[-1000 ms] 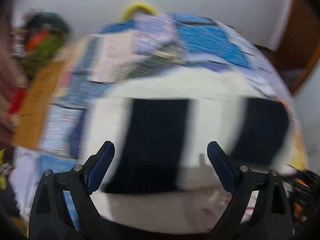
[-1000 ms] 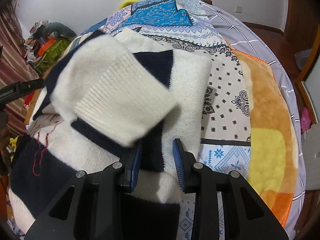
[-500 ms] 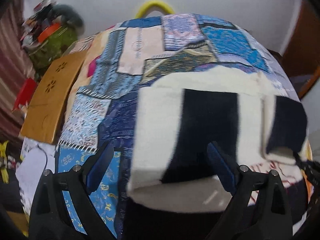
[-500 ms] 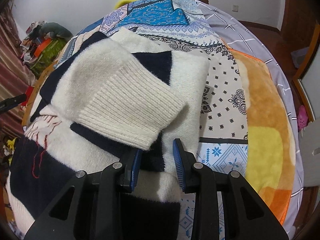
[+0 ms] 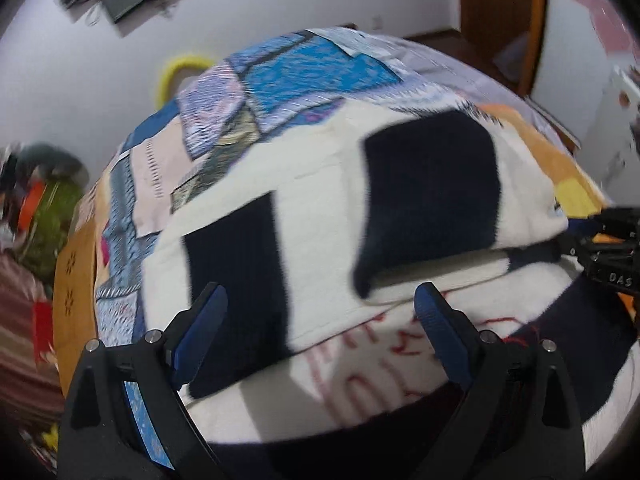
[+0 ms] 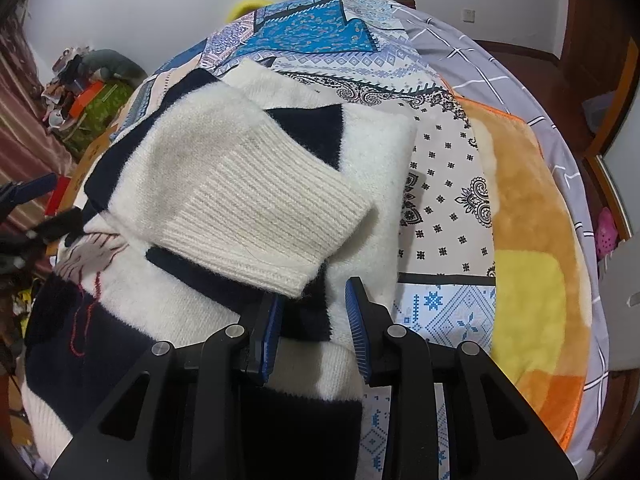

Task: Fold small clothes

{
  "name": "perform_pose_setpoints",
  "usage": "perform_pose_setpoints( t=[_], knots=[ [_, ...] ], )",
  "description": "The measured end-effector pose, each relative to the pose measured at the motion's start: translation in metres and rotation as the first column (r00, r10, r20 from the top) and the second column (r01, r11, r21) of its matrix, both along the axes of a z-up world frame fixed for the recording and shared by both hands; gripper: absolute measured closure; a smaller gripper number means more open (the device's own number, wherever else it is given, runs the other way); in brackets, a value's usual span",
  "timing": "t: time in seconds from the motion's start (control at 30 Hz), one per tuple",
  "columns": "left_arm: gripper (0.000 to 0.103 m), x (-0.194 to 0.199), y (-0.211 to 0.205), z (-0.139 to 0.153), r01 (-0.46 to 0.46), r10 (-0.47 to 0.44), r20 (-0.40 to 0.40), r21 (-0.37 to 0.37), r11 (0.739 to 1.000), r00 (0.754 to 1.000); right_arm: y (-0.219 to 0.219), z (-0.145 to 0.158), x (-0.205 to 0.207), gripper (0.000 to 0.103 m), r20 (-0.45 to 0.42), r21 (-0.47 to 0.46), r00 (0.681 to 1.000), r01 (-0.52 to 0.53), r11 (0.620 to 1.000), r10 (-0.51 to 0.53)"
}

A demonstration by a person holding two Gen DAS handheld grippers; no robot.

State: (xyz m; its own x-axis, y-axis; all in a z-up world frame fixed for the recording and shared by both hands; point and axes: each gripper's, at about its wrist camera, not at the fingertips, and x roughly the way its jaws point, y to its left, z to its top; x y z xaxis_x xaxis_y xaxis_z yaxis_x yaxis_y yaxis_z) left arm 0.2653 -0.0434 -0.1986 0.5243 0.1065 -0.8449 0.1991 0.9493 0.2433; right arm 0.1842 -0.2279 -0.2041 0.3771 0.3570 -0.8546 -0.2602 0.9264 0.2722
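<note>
A cream and navy knit sweater (image 6: 360, 152) with red stitching lies on the bed. One sleeve is folded across its body, with the ribbed cuff (image 6: 256, 216) lying just ahead of my right gripper (image 6: 314, 320). That gripper is shut on a thick navy and cream fold at the sweater's near edge. My left gripper (image 5: 320, 320) hovers wide open over the sweater (image 5: 320, 208) with nothing between its pads. The right gripper (image 5: 608, 248) shows at the right edge of the left wrist view, at the end of the folded sleeve. The left gripper's fingers (image 6: 38, 188) show at the left edge of the right wrist view.
A blue patchwork bedspread (image 6: 312, 28) covers the bed, with an orange and yellow plush blanket (image 6: 524, 240) and a grey checked sheet (image 6: 480, 60) to the right. A cluttered pile (image 6: 92, 96) stands at the far left. A wooden door frame (image 5: 500, 20) is at the far right.
The folded sleeve, blurred in motion a second ago, has settled on the sweater's body. My left gripper has swung back over the sweater and rolled, still open. The right gripper has stayed put.
</note>
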Motion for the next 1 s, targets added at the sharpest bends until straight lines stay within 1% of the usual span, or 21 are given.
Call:
perform_pose_setpoints(
  t=[0.1,0.2,0.3,0.37,0.43,0.5,0.53,0.6,0.63,0.67,0.7,0.83,0.93,1.0],
  knots=[
    [0.008,0.008,-0.017,-0.012,0.034,-0.033,-0.019,0.035,0.999,0.999,-0.001,0.000,0.000,0.075,-0.001,0.010,1.000,-0.001,1.000,0.001],
    [0.008,0.016,-0.032,-0.018,0.059,-0.058,-0.015,0.067,0.996,0.998,-0.001,-0.001,0.000,0.075,-0.002,0.021,1.000,-0.001,1.000,0.001],
    [0.008,0.022,-0.044,-0.019,0.076,-0.079,0.022,0.111,0.991,0.997,-0.002,-0.002,0.000,0.075,-0.005,0.032,1.000,0.000,0.999,0.000],
    [0.008,0.026,-0.047,-0.017,0.069,-0.076,0.052,0.135,0.988,0.996,-0.002,-0.002,0.000,0.075,-0.006,0.037,1.000,0.001,0.999,-0.001],
    [0.014,0.027,-0.048,-0.015,0.065,-0.075,0.071,0.132,0.989,0.995,-0.002,-0.002,0.000,0.074,-0.006,0.041,1.000,0.000,0.999,0.000],
    [0.029,0.031,-0.048,-0.011,0.055,-0.064,0.081,0.114,0.992,0.995,-0.003,-0.003,-0.001,0.074,-0.007,0.045,1.000,0.000,0.999,0.000],
    [0.034,0.032,-0.047,-0.010,0.049,-0.058,0.085,0.103,0.994,0.995,-0.003,-0.003,-0.001,0.074,-0.007,0.049,1.000,0.002,0.999,-0.001],
    [0.055,0.035,-0.043,-0.006,0.032,-0.038,0.092,0.070,0.997,0.995,-0.004,-0.003,-0.001,0.074,-0.009,0.056,1.000,0.005,0.998,-0.005],
    [0.061,0.036,-0.042,-0.005,0.024,-0.029,0.092,0.060,0.998,0.995,-0.004,-0.003,-0.001,0.074,-0.009,0.057,1.000,0.005,0.998,-0.004],
    [0.071,0.037,-0.040,-0.004,0.016,-0.020,0.091,0.046,0.999,0.996,-0.004,-0.003,-0.001,0.074,-0.009,0.057,1.000,0.004,0.998,-0.004],
    [0.075,0.039,-0.038,-0.003,0.006,-0.009,0.094,0.034,0.999,0.996,-0.004,-0.003,-0.001,0.074,-0.009,0.057,1.000,0.004,0.998,-0.003],
    [0.075,0.042,-0.026,0.003,-0.058,0.054,0.135,0.030,0.998,0.989,-0.004,-0.003,-0.001,0.074,-0.007,0.055,1.000,0.000,0.999,0.000],
    [0.075,0.045,-0.009,0.009,-0.122,0.122,0.142,-0.008,0.993,0.982,-0.003,-0.003,-0.001,0.074,-0.006,0.053,1.000,-0.001,0.999,0.001],
    [0.075,0.047,0.007,0.013,-0.173,0.177,0.146,-0.037,0.984,0.973,-0.003,-0.003,-0.001,0.074,-0.006,0.050,1.000,-0.001,0.999,0.001]
  ],
)
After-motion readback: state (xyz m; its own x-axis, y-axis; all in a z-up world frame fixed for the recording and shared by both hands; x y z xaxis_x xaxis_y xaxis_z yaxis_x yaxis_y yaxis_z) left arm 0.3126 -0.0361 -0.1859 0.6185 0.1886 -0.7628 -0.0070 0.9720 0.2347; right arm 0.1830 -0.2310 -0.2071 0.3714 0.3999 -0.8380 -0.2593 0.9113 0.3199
